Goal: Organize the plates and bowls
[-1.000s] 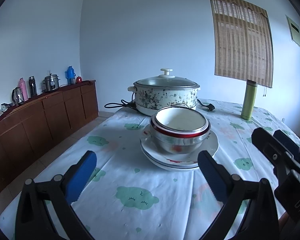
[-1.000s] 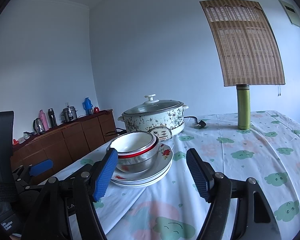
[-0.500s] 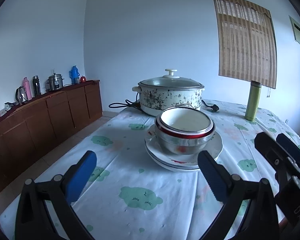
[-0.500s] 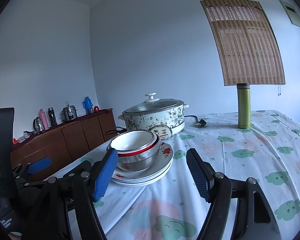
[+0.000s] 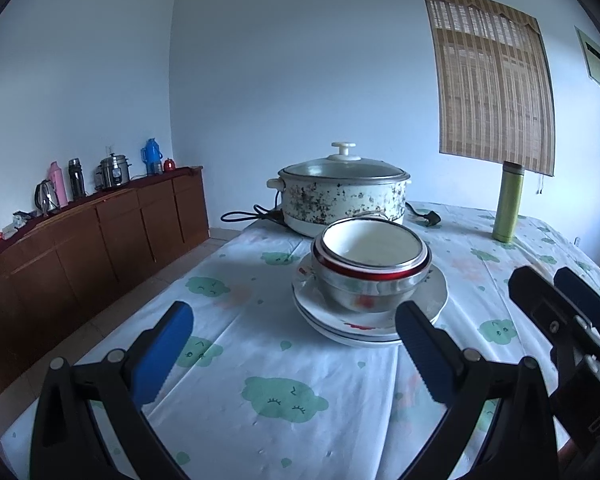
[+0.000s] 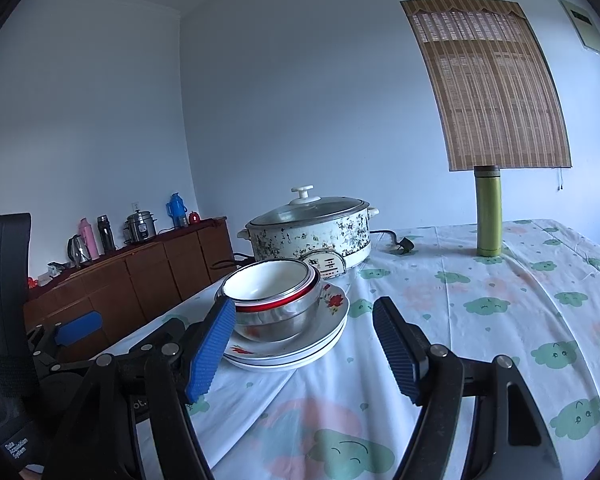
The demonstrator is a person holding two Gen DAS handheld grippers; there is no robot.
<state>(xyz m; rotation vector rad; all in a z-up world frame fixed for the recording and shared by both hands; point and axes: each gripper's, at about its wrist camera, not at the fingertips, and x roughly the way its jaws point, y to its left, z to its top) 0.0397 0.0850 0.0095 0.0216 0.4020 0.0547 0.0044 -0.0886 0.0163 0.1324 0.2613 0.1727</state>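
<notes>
Glossy metal bowl (image 5: 370, 292), glazed plates (image 5: 364, 320), matt cloth tablecloth (image 5: 260, 360)

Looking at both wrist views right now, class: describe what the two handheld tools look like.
Both match: the left tool and the right tool each have black angular linkage arms with silver pivot bolts, ending in blue ribbed pads. Beside the right tool's view, the other unit's black body carries small white lettering.
</notes>
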